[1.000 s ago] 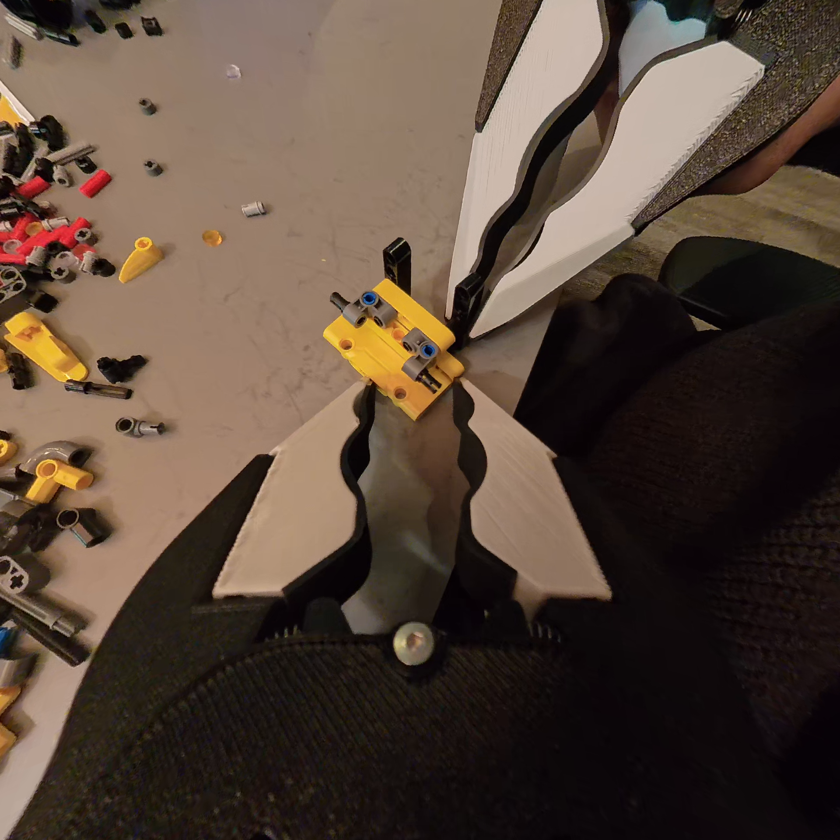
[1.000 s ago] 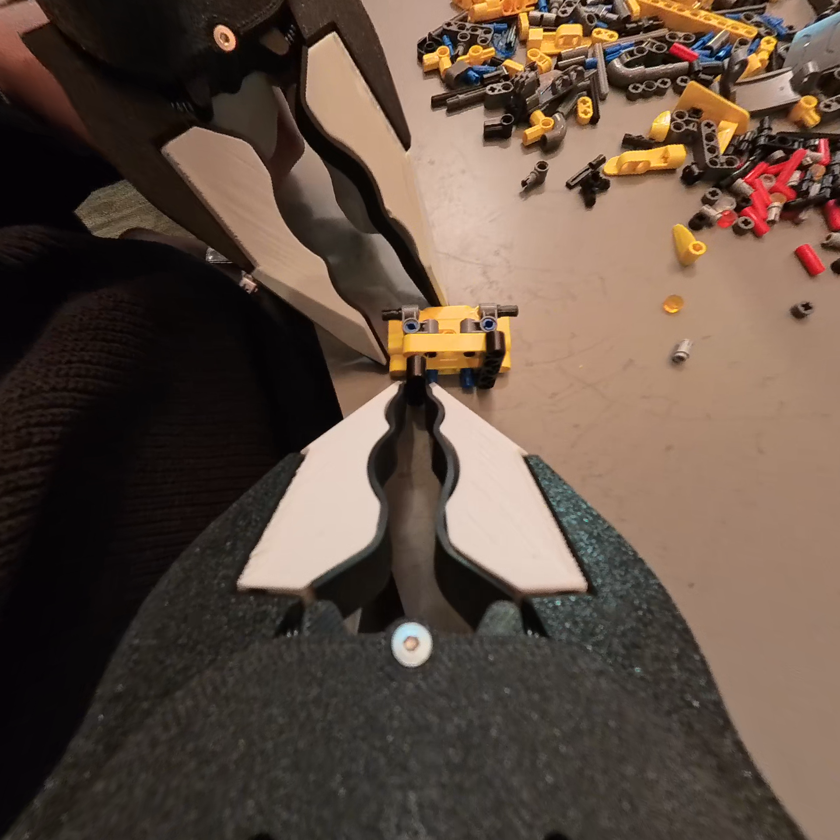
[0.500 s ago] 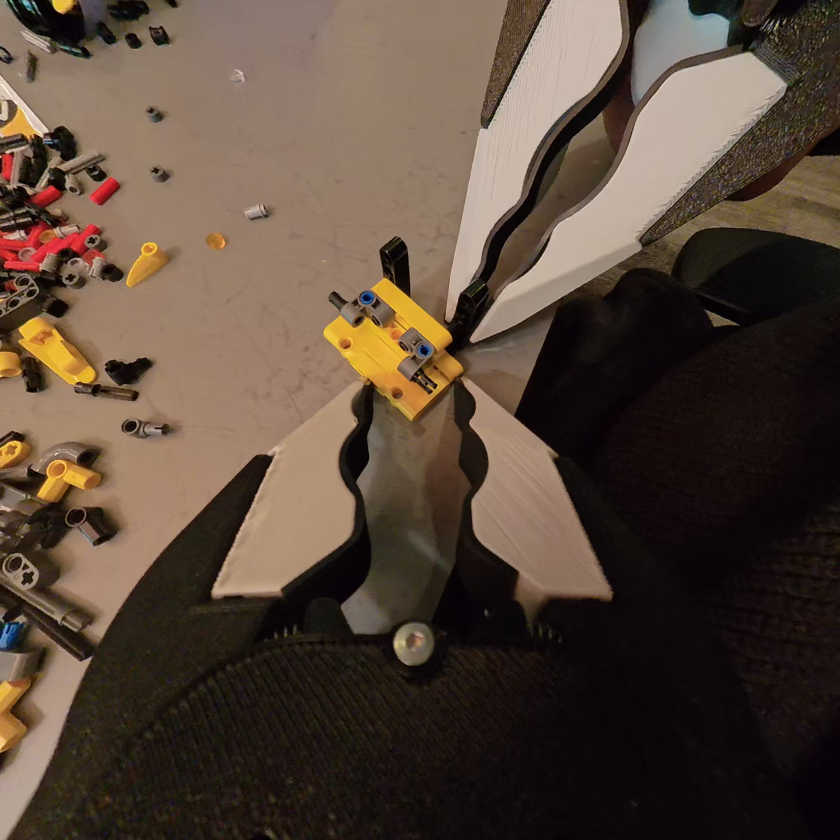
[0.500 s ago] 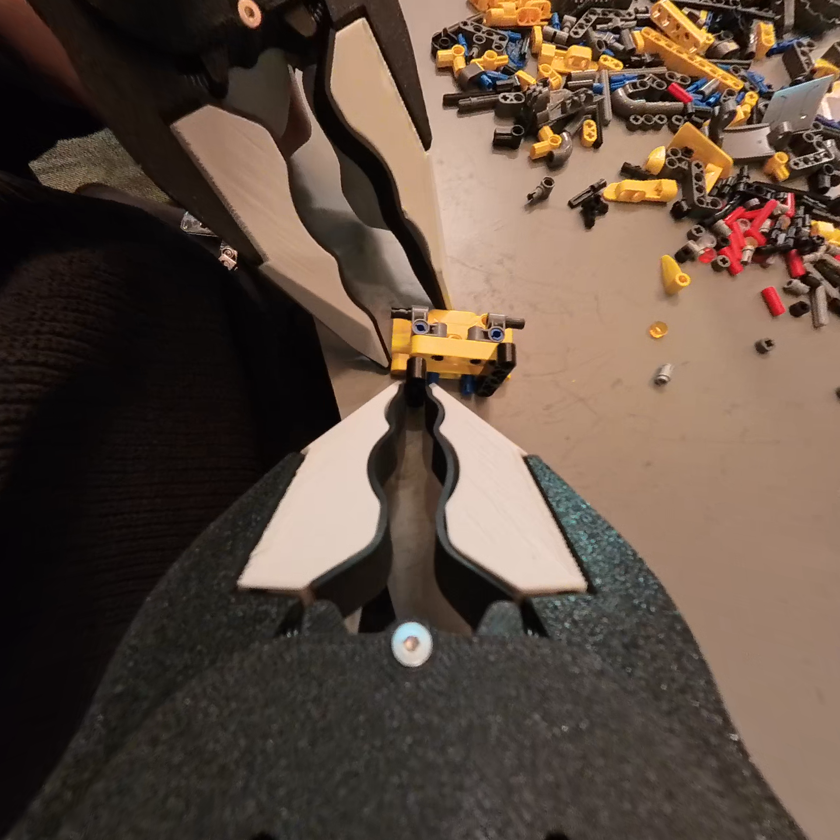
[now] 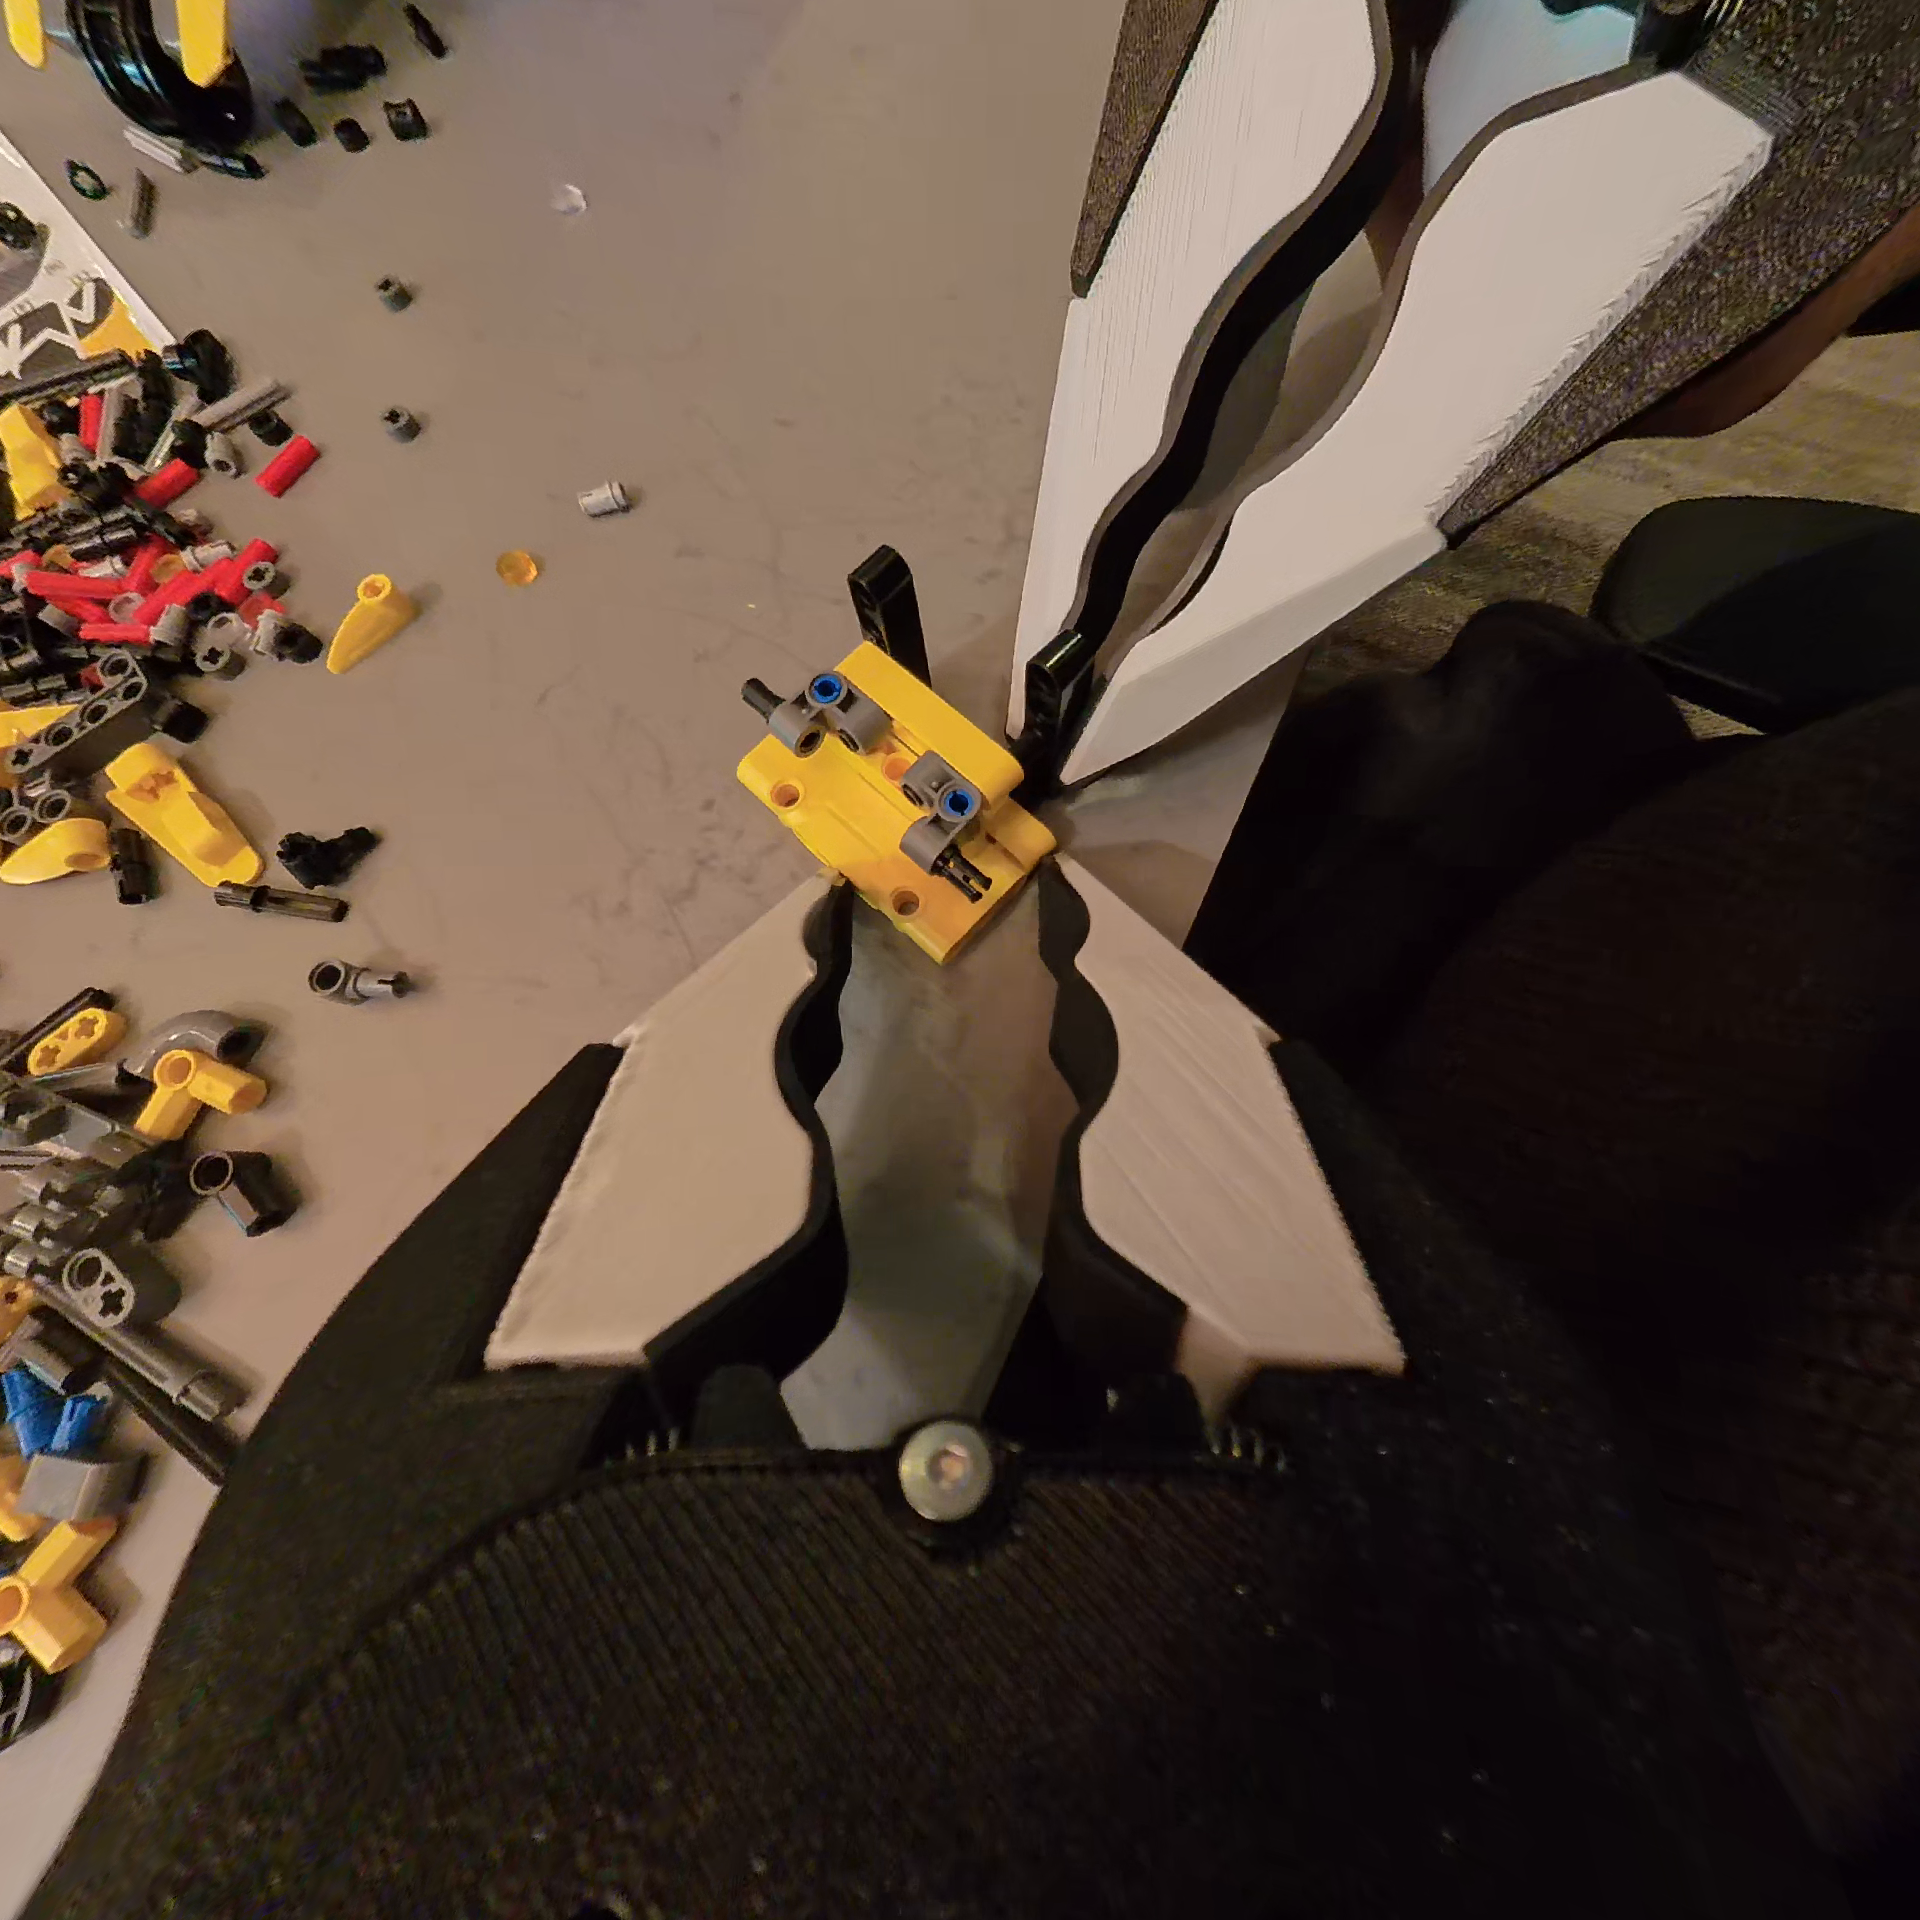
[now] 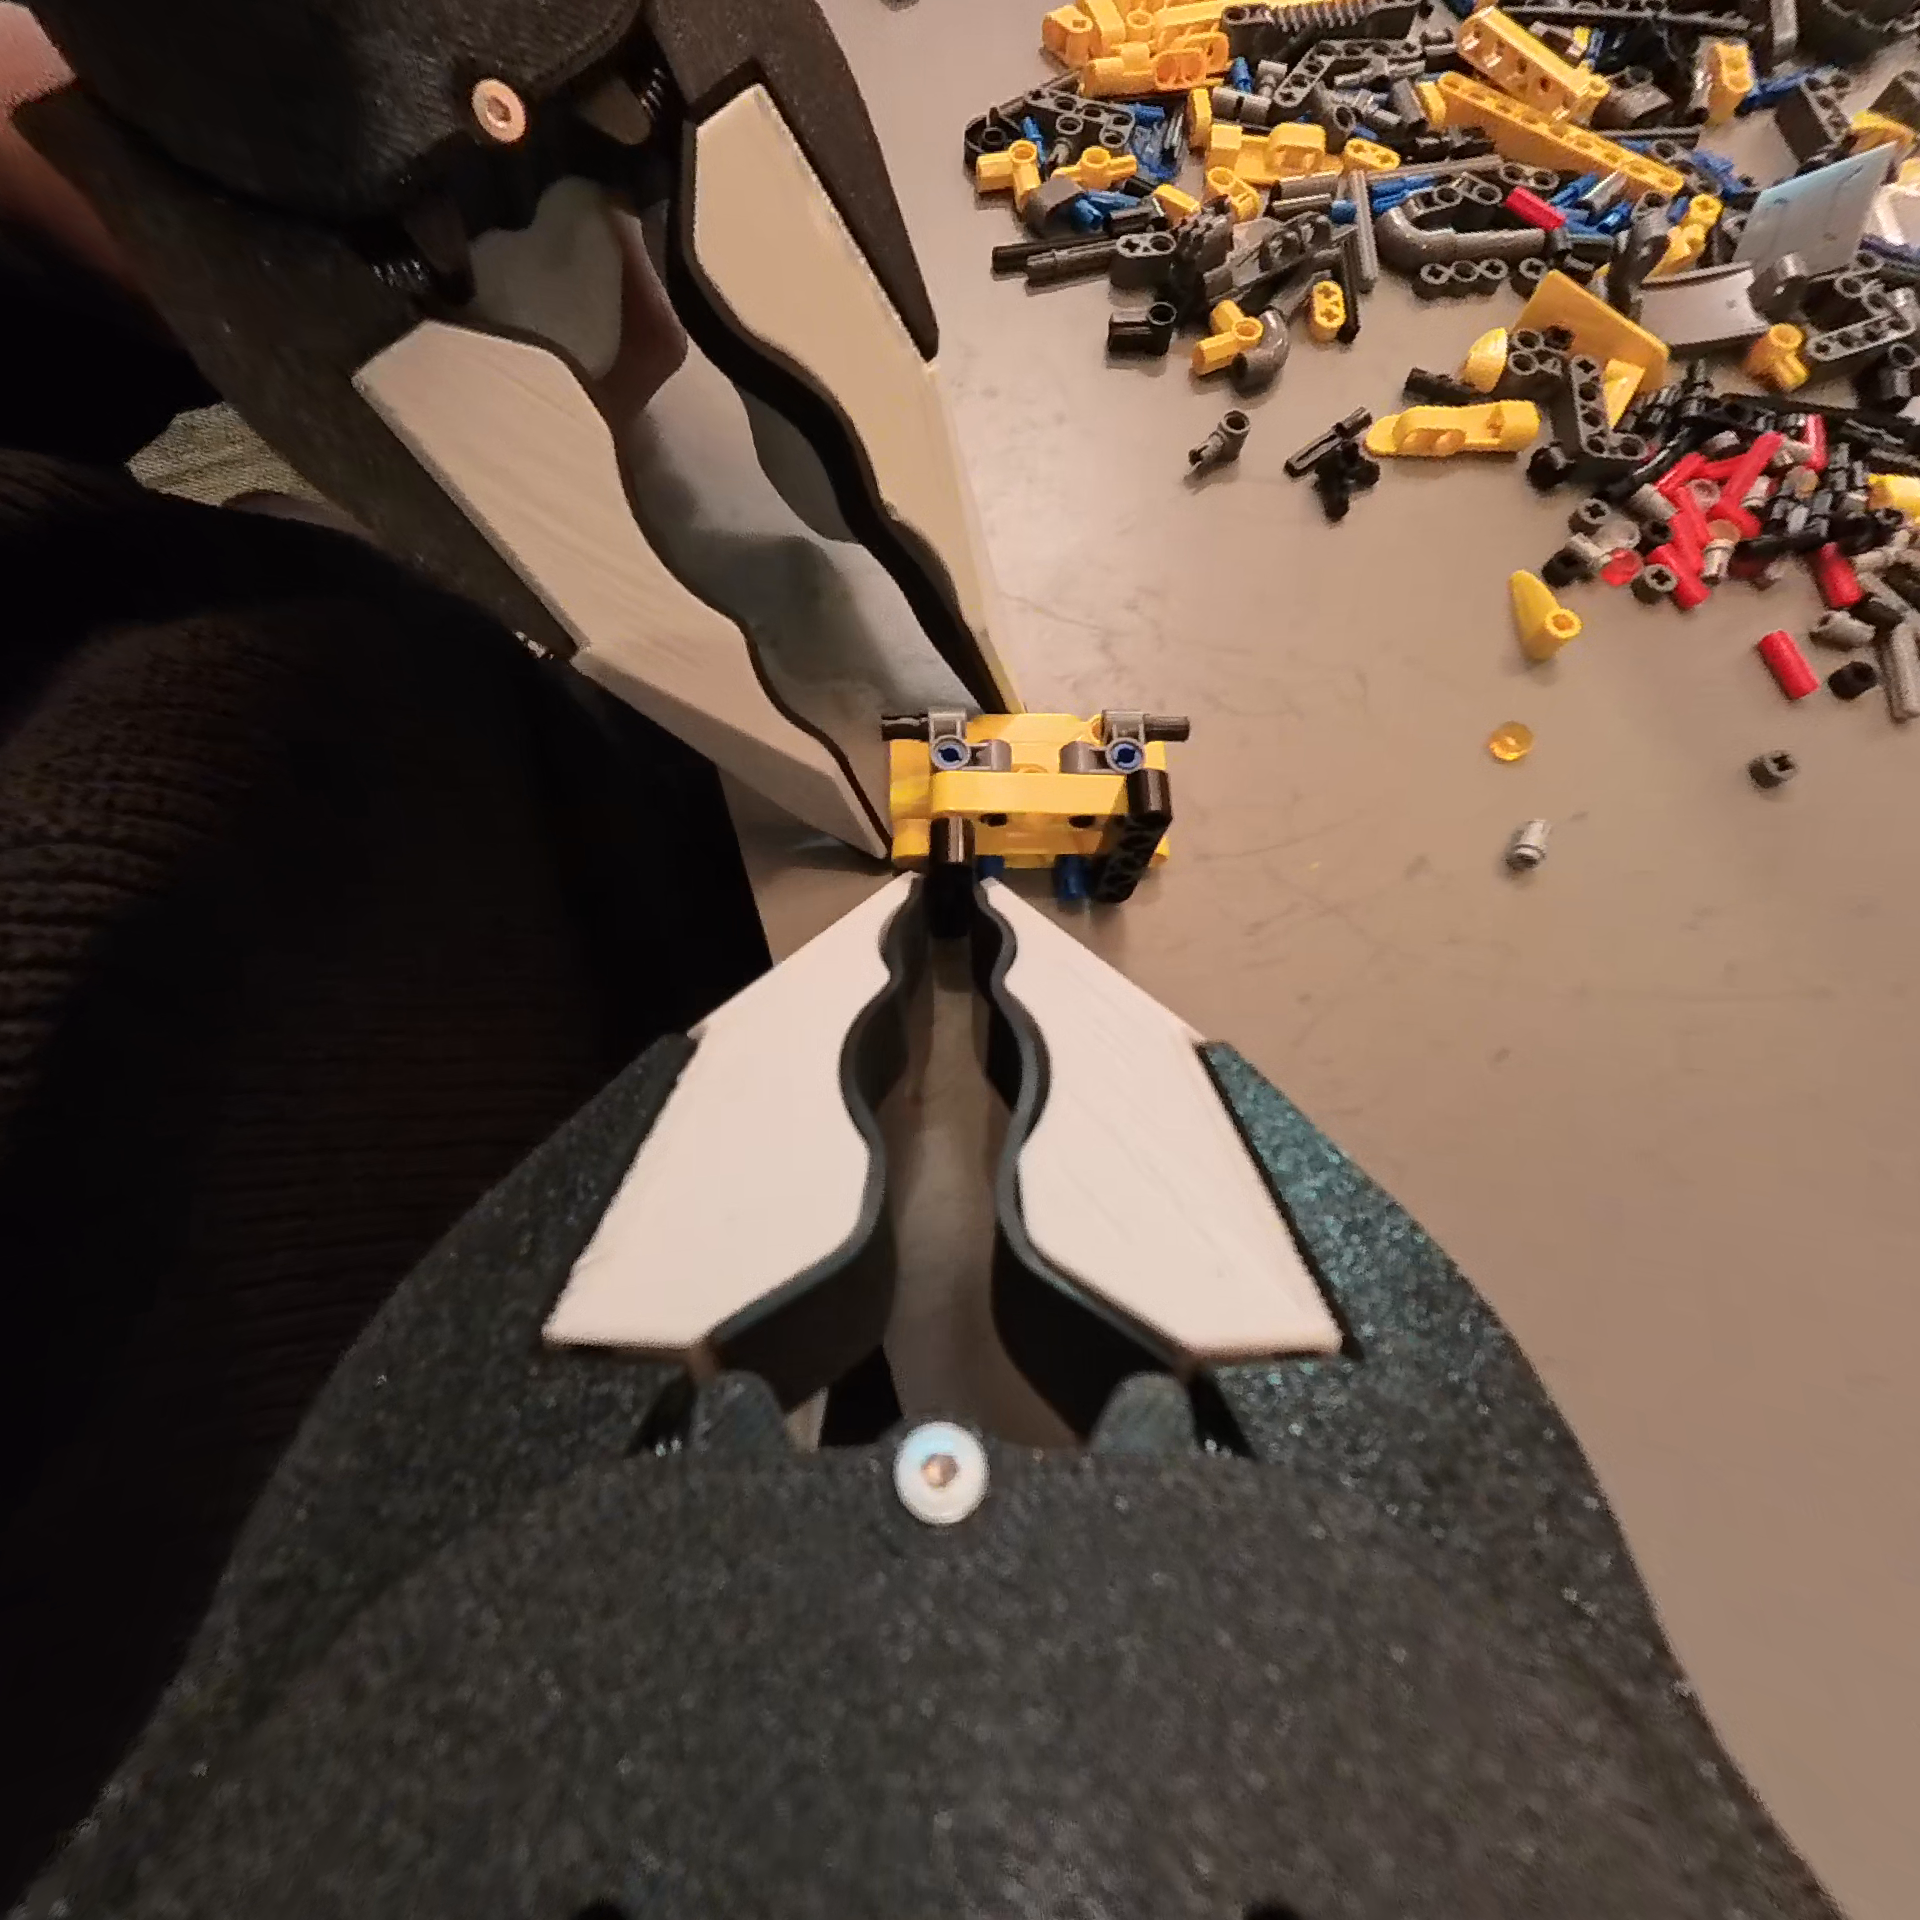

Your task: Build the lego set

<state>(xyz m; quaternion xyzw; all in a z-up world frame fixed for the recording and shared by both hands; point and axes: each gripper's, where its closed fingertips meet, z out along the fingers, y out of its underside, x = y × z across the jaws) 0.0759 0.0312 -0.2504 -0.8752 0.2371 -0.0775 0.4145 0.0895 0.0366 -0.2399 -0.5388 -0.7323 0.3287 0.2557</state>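
Note:
A small yellow assembly (image 5: pixel 883 800) with grey connectors and blue pins is held between both grippers just above the grey table (image 5: pixel 727 312). My left gripper (image 5: pixel 940 894) is shut on its yellow panel. My right gripper (image 6: pixel 948 883) is shut on a black beam (image 6: pixel 948 857) at the assembly's edge (image 6: pixel 1029 790). In the left wrist view the right gripper (image 5: pixel 1060 727) comes down from the upper right onto that beam (image 5: pixel 1055 681). A second black beam (image 5: pixel 888 608) stands at the assembly's far side. In the right wrist view the left gripper (image 6: pixel 935 769) reaches in from the upper left.
A pile of loose yellow, black, red and grey pieces (image 5: pixel 114 623) lies at the left, and shows at the upper right in the right wrist view (image 6: pixel 1558 260). A yellow cone (image 5: pixel 369 623), an orange stud (image 5: pixel 517 567) and a grey connector (image 5: pixel 603 501) lie apart. A dark knit sleeve (image 5: pixel 1558 1143) is at the table edge. The tips of both grippers are at nearly the same place.
Both grippers keep their hold on the assembly. Both views have shifted a little, so more of the loose pile shows. The assembly sits the same between the fingers.

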